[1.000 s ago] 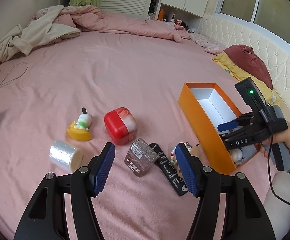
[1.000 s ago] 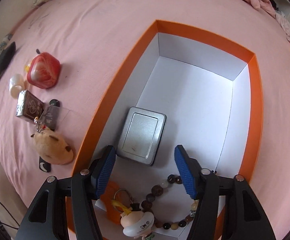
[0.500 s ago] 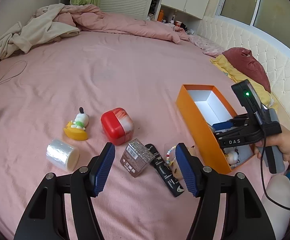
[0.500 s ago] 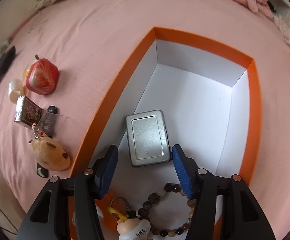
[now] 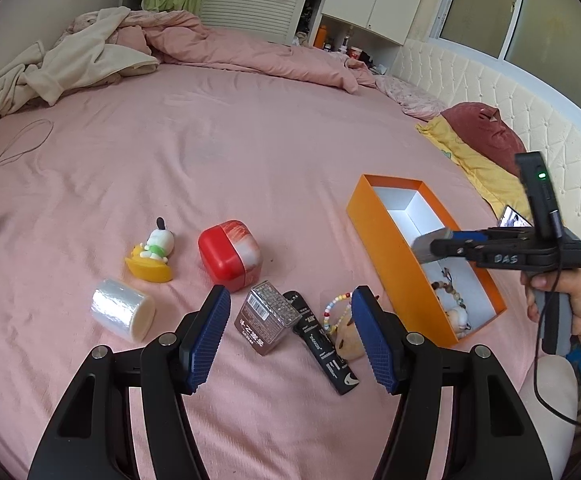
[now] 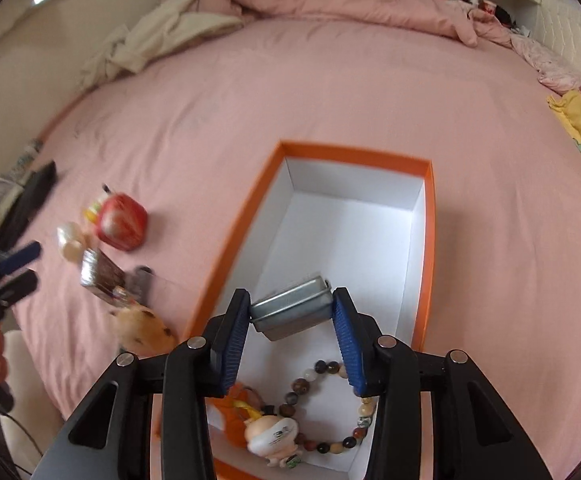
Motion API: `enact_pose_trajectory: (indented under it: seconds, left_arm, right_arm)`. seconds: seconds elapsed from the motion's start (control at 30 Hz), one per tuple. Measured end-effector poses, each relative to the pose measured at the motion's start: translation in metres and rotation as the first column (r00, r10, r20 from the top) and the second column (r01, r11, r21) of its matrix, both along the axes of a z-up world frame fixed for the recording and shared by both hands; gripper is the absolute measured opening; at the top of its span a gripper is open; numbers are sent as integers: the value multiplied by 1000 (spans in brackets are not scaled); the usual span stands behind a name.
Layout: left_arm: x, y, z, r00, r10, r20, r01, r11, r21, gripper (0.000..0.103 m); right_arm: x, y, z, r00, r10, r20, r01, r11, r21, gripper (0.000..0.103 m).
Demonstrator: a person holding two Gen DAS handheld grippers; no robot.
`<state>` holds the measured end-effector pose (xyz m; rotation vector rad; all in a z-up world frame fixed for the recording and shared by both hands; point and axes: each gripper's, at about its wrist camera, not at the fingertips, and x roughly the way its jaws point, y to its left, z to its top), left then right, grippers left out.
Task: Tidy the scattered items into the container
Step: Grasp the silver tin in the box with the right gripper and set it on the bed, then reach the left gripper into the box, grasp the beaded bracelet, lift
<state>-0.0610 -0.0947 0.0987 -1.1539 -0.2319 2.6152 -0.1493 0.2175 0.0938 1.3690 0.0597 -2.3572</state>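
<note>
The orange box with a white inside lies on the pink bed, also in the right wrist view. My right gripper is shut on a grey metal tin and holds it lifted and tilted above the box; from the left wrist view the tin hangs over the box rim. A bead bracelet and a small figure keychain lie in the box. My left gripper is open and empty above a brown cube box, a black bar and a plush toy.
A red case, a dog figure on a yellow base, a clear tape roll and a colourful bead string lie on the sheet. Crumpled bedding lies at the back. Cushions lie along the padded right wall.
My right gripper has closed on the tin and lifted it out of the box bottom, tilting it. My left gripper has pulled back a little and stays open.
</note>
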Motion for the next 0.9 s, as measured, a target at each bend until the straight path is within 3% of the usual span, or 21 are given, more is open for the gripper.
enact_pose_trajectory:
  seconds: [0.13, 0.3, 0.43, 0.67, 0.73, 0.8, 0.83, 0.9]
  left_arm:
    - [2, -10, 5, 1000, 25, -14, -25, 1000, 19, 64]
    - [7, -27, 14, 996, 76, -41, -75, 997, 33, 64]
    - [12, -47, 20, 991, 124, -56, -122, 992, 41, 64]
    - [17, -73, 22, 984, 167, -57, -164, 985, 48, 64]
    - [18, -75, 22, 984, 168, -57, -165, 985, 54, 64]
    - [18, -75, 23, 985, 159, -59, -156, 986, 60, 64]
    - [18, -74, 23, 986, 154, -60, -151, 987, 61, 64]
    - [15, -67, 22, 989, 137, -59, -134, 989, 60, 64]
  right_arm:
    - [3, -24, 27, 998, 34, -50, -39, 995, -93, 40]
    - [10, -68, 38, 992, 115, -42, -121, 974, -192, 40]
    - [19, -109, 21, 985, 174, -14, -174, 971, -166, 40]
    - [-2, -159, -24, 994, 86, 70, -86, 996, -9, 41]
    - [-6, -153, -26, 996, 51, 68, -49, 999, -21, 42]
    - [-6, -140, -19, 999, 24, 42, -21, 997, -71, 51]
    - [-5, -132, -12, 1000, 14, 14, -13, 995, -97, 64]
    - [-2, -118, 2, 999, -1, -41, -4, 990, -140, 74]
